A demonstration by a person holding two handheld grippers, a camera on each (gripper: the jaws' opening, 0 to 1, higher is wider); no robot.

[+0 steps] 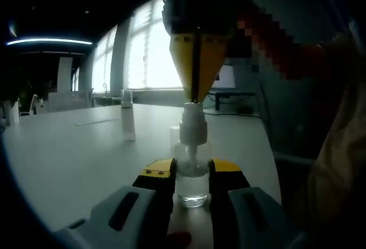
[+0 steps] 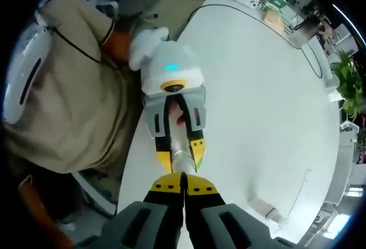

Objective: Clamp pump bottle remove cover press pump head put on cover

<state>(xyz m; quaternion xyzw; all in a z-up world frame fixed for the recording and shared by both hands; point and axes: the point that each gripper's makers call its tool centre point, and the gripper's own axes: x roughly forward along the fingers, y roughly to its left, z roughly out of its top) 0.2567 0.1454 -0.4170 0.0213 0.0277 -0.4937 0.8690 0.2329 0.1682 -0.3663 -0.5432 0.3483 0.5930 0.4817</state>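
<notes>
My left gripper (image 1: 191, 172) is shut on a small clear pump bottle (image 1: 191, 187) that stands upright near the edge of the white table (image 1: 74, 157). Its white pump head (image 1: 193, 124) is bare. My right gripper (image 1: 193, 96) comes down from above, shut, with its yellow tips touching the top of the pump head. In the right gripper view, looking straight down, my right gripper (image 2: 184, 189) is shut over the bottle (image 2: 183, 160), which sits between the left gripper's yellow fingers (image 2: 198, 151). A clear cover (image 1: 127, 117) stands apart on the table, further in; the cover (image 2: 267, 209) also appears beyond the bottle.
The person in beige clothes (image 2: 68, 100) stands at the table's curved edge (image 2: 128, 163). Small items (image 2: 260, 0) lie at the table's far end, beside a plant (image 2: 349, 86). Bright windows (image 1: 151, 49) and a monitor (image 1: 226, 77) are behind.
</notes>
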